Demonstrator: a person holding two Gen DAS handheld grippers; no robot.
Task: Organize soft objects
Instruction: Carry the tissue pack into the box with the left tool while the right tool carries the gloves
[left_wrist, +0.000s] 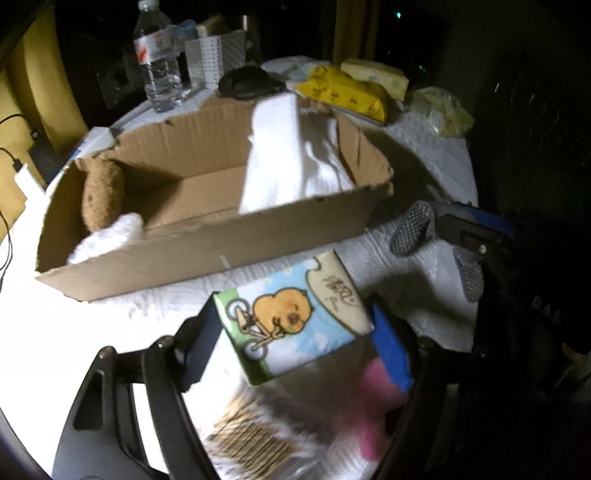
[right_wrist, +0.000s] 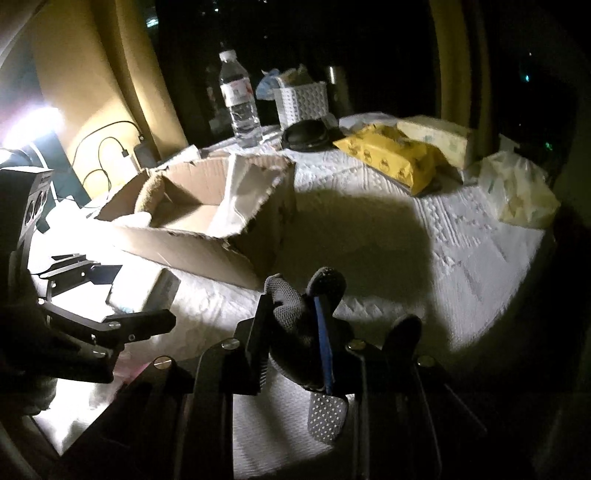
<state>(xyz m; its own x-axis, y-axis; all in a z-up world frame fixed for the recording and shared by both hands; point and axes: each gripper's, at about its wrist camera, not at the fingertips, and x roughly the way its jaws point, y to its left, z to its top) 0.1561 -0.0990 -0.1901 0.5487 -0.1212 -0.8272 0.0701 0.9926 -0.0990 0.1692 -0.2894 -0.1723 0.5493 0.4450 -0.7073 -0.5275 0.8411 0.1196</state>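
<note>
My left gripper (left_wrist: 295, 325) is shut on a tissue pack (left_wrist: 295, 317) printed with a yellow chick, held above the table just in front of the open cardboard box (left_wrist: 207, 254). The box holds a brown plush (left_wrist: 103, 192), a white cloth (left_wrist: 107, 236) and a white towel (left_wrist: 280, 155). My right gripper (right_wrist: 295, 343) is shut on a grey dotted glove (right_wrist: 295, 332), right of the box (right_wrist: 207, 251). The right gripper with the glove also shows in the left wrist view (left_wrist: 439, 240); the left gripper shows at the left of the right wrist view (right_wrist: 110, 295).
A water bottle (left_wrist: 159, 55), white basket (left_wrist: 218, 51), black pouch (left_wrist: 247, 81), yellow wipes pack (left_wrist: 347, 92), tissue box (left_wrist: 376, 75) and clear bag (left_wrist: 439, 110) stand at the table's far side. A woven item (left_wrist: 251, 435) and pink item (left_wrist: 373, 398) lie below the left gripper. Cables (right_wrist: 107, 155) hang at left.
</note>
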